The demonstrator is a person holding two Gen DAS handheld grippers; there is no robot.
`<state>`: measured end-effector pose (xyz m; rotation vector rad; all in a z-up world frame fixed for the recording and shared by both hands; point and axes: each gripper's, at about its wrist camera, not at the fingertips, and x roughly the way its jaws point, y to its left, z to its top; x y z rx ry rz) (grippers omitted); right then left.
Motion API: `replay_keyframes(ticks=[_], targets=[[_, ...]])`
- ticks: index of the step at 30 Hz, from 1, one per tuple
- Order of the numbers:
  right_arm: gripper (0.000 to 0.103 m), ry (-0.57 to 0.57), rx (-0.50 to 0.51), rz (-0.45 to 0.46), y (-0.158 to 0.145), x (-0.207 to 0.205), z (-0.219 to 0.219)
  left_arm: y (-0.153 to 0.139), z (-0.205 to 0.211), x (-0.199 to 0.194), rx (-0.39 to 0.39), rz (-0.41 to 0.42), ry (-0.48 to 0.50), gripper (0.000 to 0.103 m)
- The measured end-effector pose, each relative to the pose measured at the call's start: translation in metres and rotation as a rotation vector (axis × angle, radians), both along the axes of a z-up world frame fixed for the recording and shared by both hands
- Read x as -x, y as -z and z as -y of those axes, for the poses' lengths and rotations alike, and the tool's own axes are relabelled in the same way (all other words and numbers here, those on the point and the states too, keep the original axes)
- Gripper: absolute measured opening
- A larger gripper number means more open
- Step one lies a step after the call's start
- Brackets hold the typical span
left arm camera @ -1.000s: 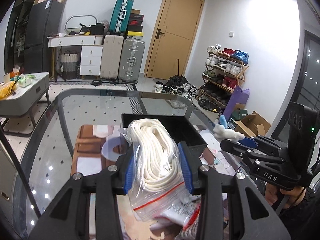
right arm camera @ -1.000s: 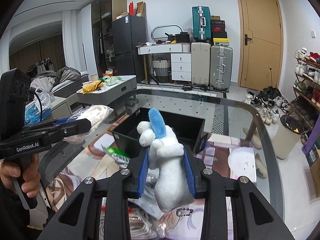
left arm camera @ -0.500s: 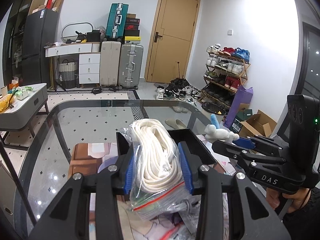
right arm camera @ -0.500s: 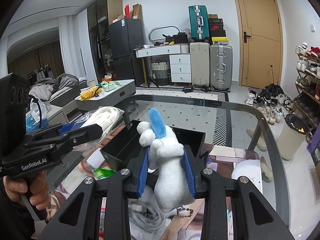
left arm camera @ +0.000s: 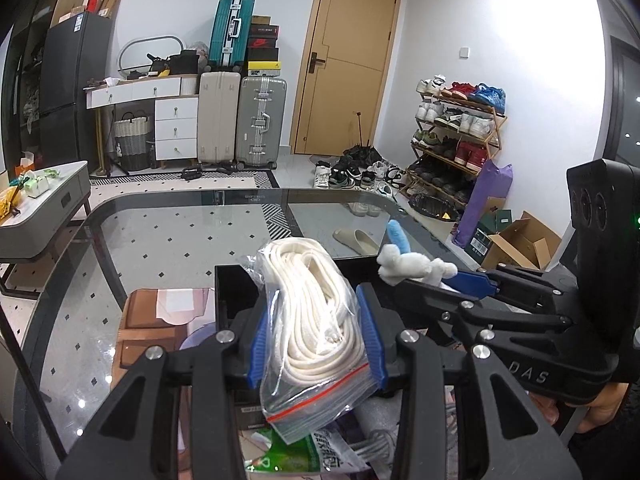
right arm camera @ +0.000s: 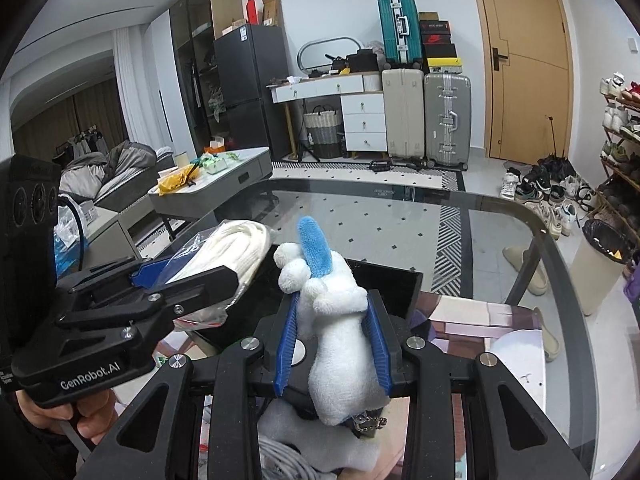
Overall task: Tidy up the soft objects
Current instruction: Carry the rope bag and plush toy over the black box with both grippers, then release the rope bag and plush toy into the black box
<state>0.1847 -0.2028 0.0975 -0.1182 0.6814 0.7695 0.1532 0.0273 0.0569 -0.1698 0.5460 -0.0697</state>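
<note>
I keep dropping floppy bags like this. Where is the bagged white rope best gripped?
Across the bulging middle of the bagged white rope, from its zip-sealed end, as the left gripper does: the coils give the pads something firm, while the flat end would probably slip.

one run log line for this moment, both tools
left tool: shut on bagged white rope | right tool: shut on white plush toy | both held above black bin

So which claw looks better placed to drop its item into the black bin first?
Probably the right claw: its white plush toy hangs over the black bin. The left claw, holding the bagged rope, seems nearer the bin's near edge.
</note>
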Motion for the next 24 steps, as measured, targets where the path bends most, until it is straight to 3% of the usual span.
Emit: replay_keyframes(ticks=[24], targets=[[0.033,-0.011,0.071,-0.041,0.039,-0.034,-0.032,0.032,0.003,-0.024,-0.053,-0.075,0.010,0.041]])
